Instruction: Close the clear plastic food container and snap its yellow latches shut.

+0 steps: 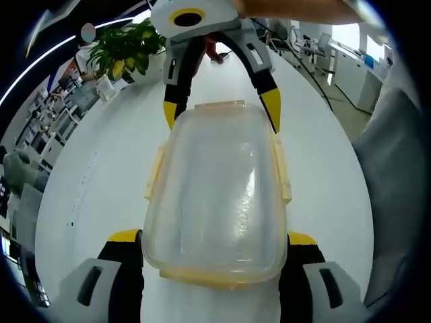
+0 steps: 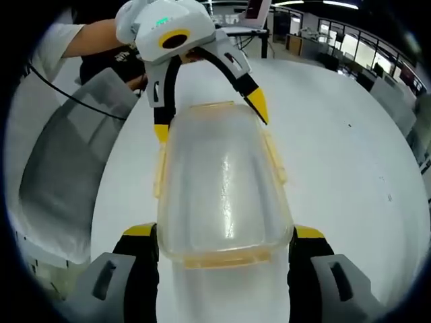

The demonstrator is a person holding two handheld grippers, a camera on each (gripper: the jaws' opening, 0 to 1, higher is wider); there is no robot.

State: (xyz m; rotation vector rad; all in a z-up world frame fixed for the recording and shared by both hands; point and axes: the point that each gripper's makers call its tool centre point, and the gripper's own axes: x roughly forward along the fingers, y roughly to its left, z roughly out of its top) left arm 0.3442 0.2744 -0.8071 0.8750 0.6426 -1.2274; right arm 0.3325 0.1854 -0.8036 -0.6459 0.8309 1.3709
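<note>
A clear plastic food container lies on the white table with its lid on. Pale yellow latches run along its sides and ends. My left gripper is open, its yellow-tipped jaws straddling the container's near end, close against both sides. My right gripper reaches in from the far side, open, with its fingertips beside the far corners. In the right gripper view the same container lies between my right gripper at the near end and my left gripper at the far end.
A potted plant stands at the table's far left end. A grey chair back sits beside the table, and a person's arm shows behind the left gripper. Office desks and chairs stand beyond the table.
</note>
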